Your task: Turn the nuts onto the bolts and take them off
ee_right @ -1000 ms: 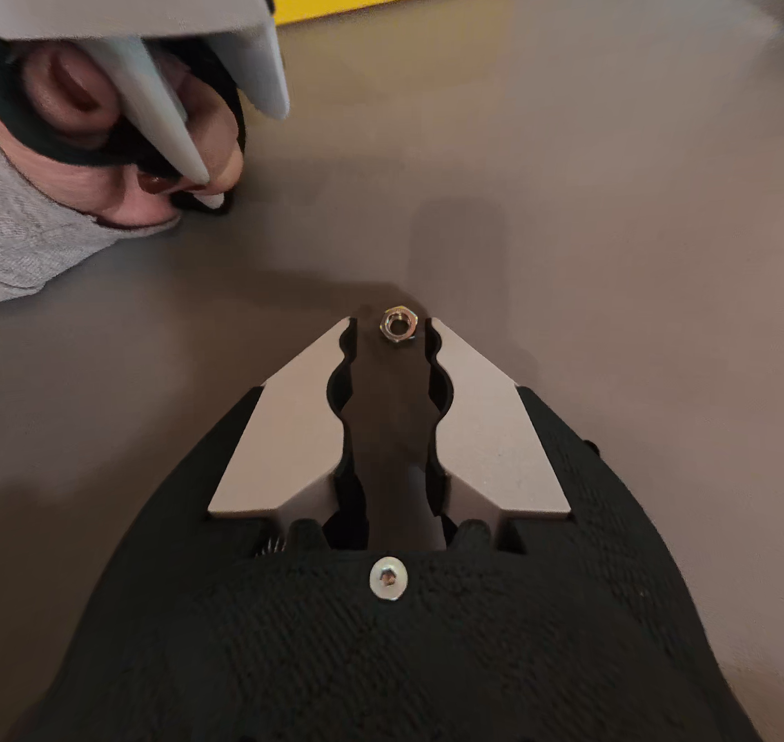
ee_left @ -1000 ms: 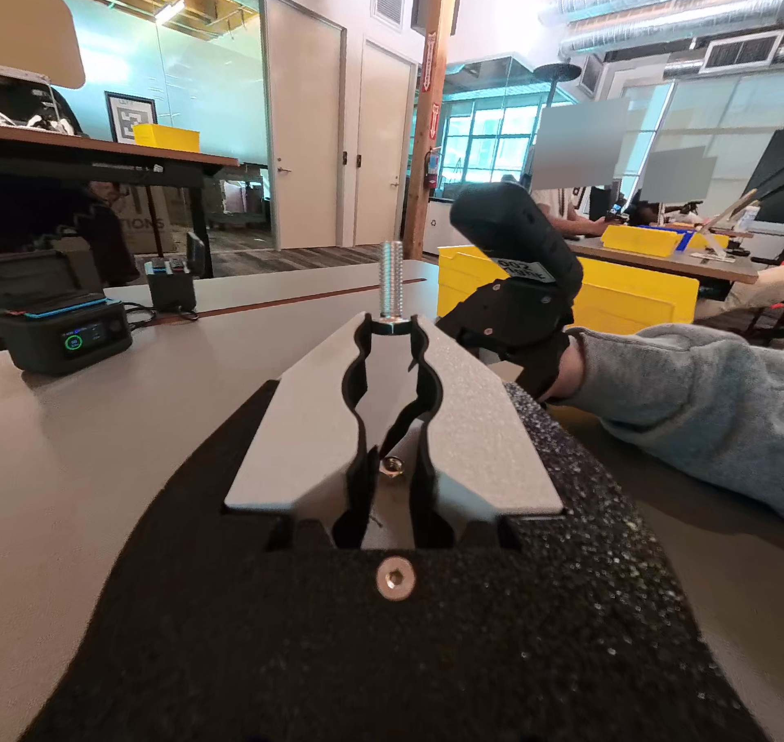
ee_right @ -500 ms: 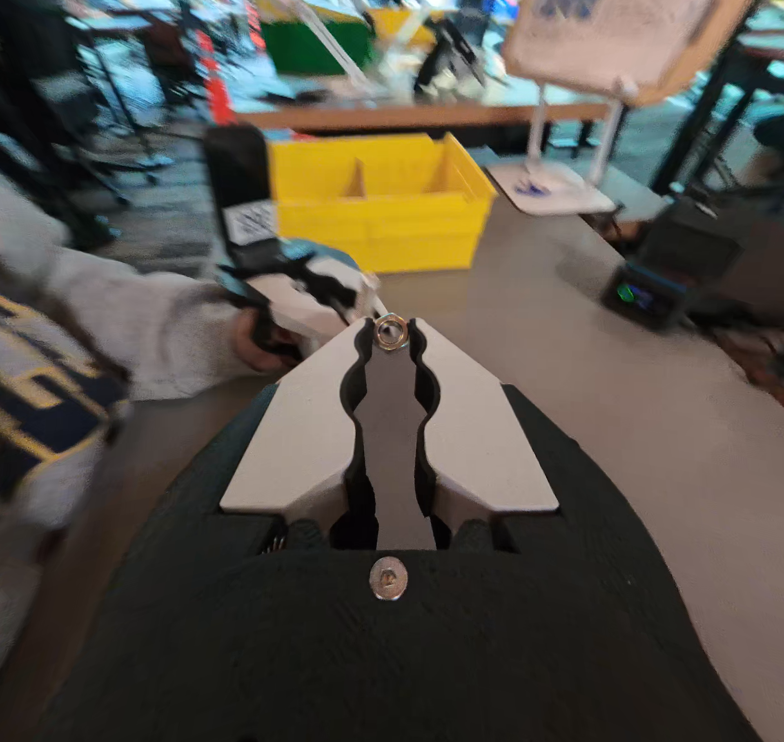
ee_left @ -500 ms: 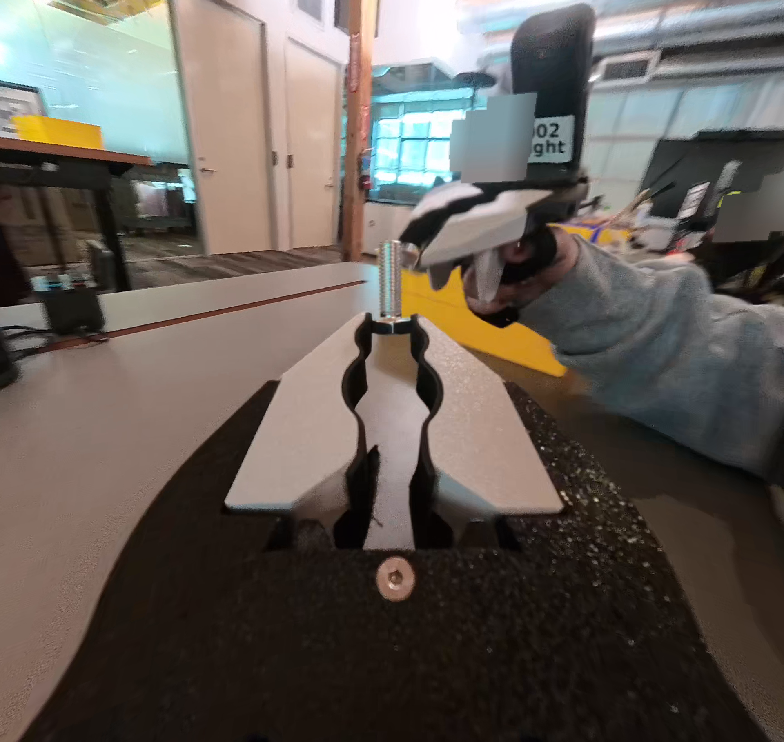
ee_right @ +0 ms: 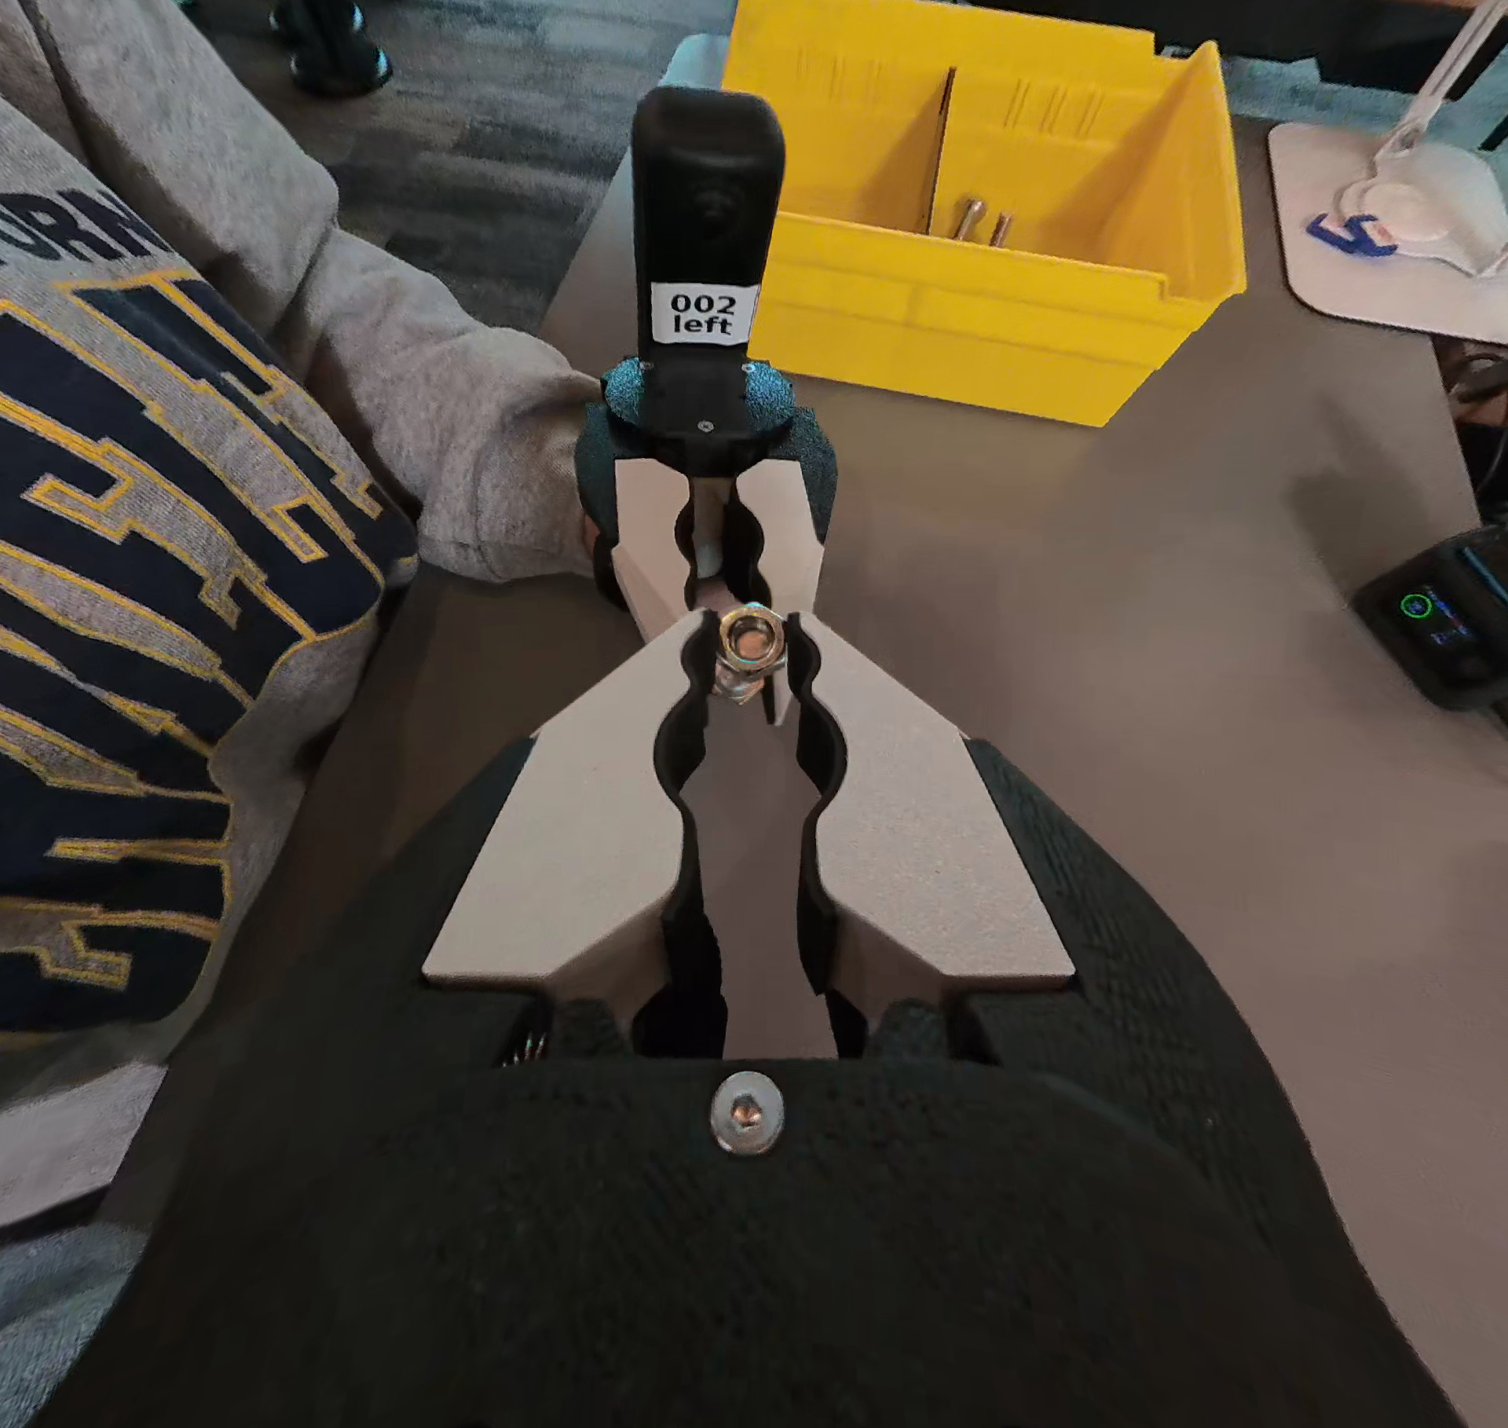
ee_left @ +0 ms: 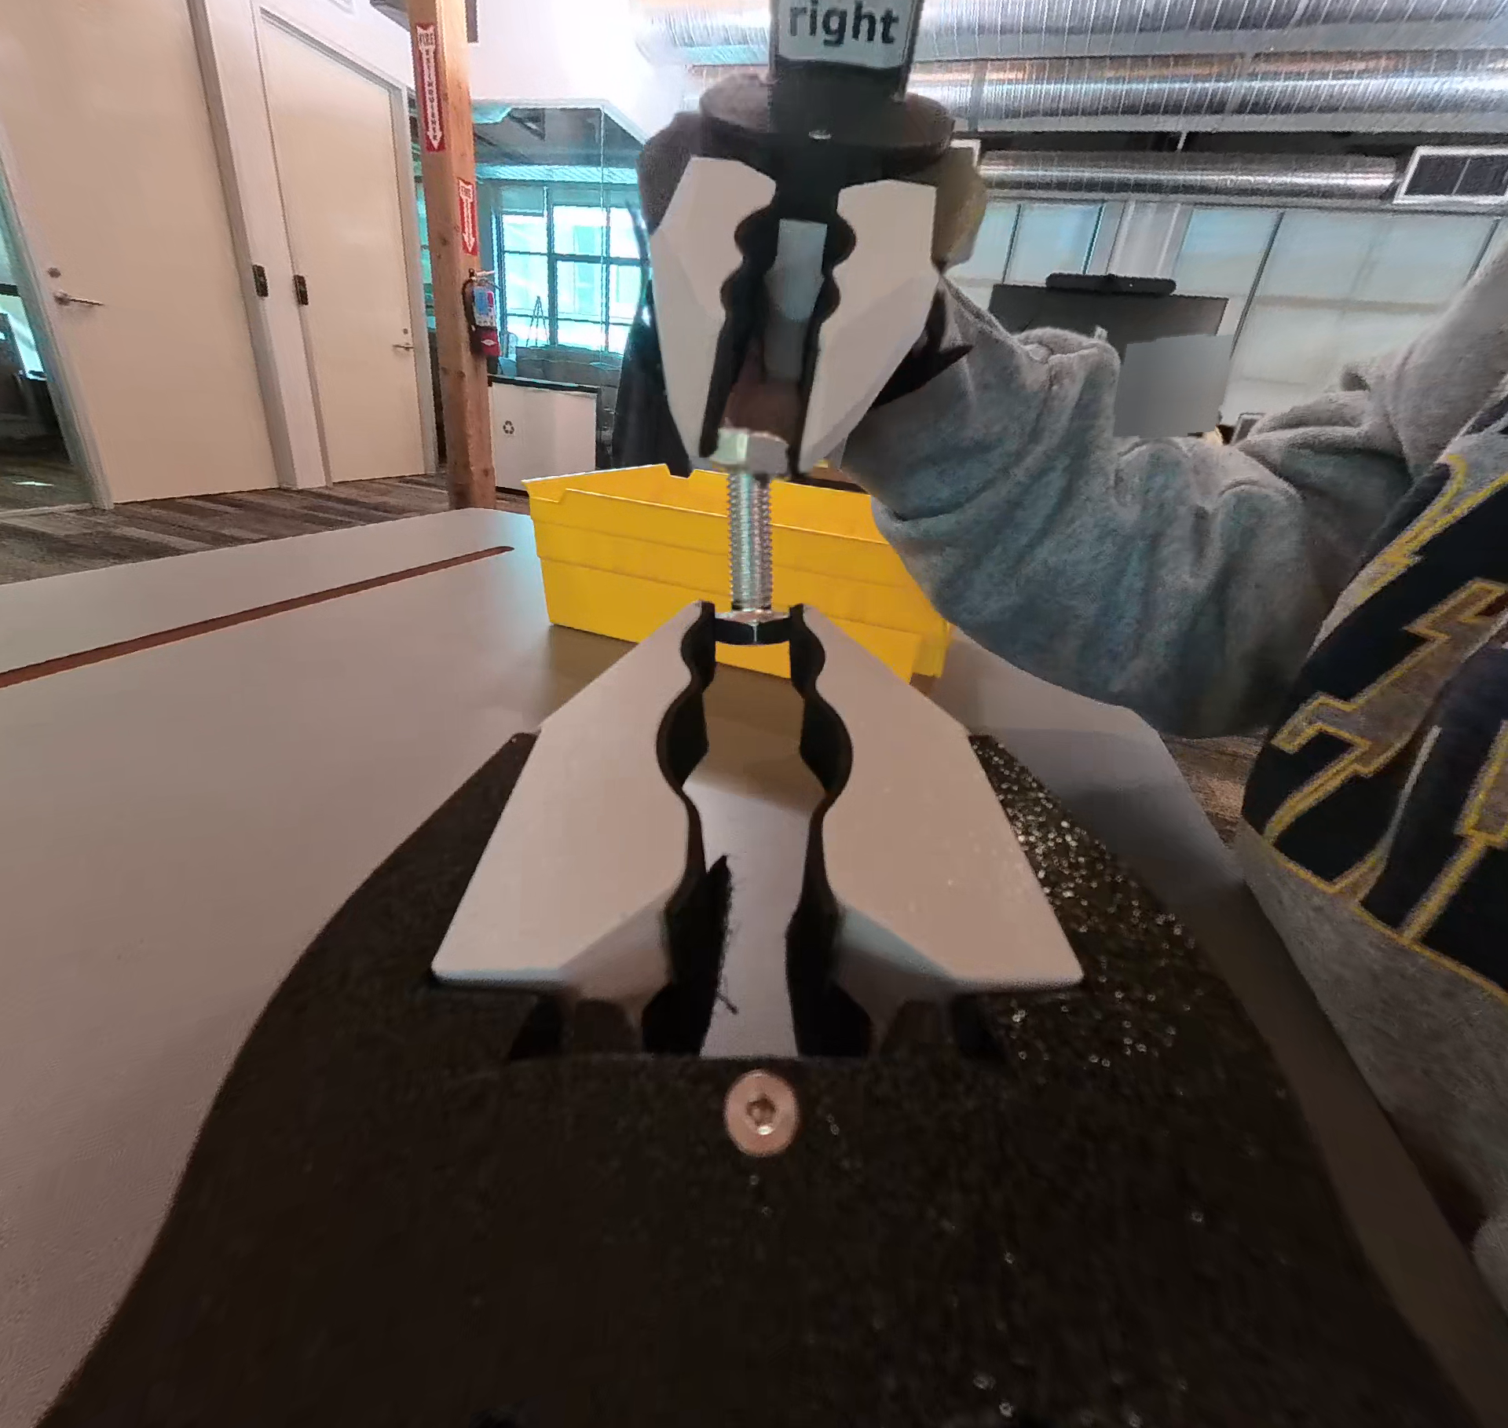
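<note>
Zinc-bright steel is catching the light where I am holding the bolt (ee_left: 749, 540) upright, my left gripper (ee_left: 752, 628) clenched on its hex head with the threaded shank pointing up, above the tabletop (ee_left: 245, 736) and just in front of the yellow bin (ee_left: 636, 540) that is sitting toward the far edge. From above, my right gripper (ee_left: 749, 454) is pointing straight down, grasping the nut (ee_left: 747, 454) by its flats and resting it on the very tip of the shank. In the right wrist view I am looking down through the nut (ee_right: 747, 642) onto the bolt's end, so the two seem lined up. I am judging the threading as only just beginning: nearly all the thread below the nut is showing bare. Turning it down, backing it off, and any further nuts and bolts are all remaining. More bolts (ee_right: 983, 220) are lying in the bin's right compartment.
</note>
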### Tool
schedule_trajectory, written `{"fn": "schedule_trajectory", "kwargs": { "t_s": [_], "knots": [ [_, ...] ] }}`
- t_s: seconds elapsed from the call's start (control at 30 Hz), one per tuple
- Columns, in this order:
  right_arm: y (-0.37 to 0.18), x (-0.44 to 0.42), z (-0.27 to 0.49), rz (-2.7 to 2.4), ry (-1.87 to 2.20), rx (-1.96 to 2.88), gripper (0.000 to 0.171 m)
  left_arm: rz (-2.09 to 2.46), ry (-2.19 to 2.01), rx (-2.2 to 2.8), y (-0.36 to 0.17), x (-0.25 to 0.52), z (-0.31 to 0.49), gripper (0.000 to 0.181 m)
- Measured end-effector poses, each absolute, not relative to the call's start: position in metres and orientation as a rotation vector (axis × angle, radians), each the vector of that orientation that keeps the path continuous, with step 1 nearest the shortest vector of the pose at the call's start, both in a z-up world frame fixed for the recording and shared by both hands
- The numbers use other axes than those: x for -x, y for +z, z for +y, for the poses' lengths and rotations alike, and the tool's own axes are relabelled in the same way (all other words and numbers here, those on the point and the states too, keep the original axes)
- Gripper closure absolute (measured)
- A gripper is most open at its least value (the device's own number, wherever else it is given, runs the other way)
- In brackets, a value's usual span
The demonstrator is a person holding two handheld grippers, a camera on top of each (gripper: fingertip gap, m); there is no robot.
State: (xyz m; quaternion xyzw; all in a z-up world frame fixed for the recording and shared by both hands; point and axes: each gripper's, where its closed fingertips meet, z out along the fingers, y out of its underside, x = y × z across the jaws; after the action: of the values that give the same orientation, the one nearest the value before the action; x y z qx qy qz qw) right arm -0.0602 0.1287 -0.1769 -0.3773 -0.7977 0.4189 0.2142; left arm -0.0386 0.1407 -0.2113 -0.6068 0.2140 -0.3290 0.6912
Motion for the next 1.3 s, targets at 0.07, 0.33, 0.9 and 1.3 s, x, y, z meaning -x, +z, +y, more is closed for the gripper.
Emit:
{"fn": "schedule_trajectory", "kwargs": {
  "t_s": [0.07,0.33,0.9,1.3],
  "knots": [
    [-0.177,0.059,0.128,-2.23,1.183,1.041,0.156,0.484,-0.742,1.353,-0.211,0.038,0.14,0.166],
    [-0.174,0.068,0.128,-2.112,1.29,1.126,0.155,0.45,-0.764,1.336,-0.208,0.043,0.14,0.166],
    [-0.174,0.094,0.148,-1.454,1.162,1.472,0.156,0.288,-0.571,1.39,-0.212,0.07,0.156,0.166],
    [-0.173,0.093,0.148,-1.459,1.193,1.432,0.16,0.309,-0.568,1.398,-0.214,0.067,0.156,0.166]
  ]
}}
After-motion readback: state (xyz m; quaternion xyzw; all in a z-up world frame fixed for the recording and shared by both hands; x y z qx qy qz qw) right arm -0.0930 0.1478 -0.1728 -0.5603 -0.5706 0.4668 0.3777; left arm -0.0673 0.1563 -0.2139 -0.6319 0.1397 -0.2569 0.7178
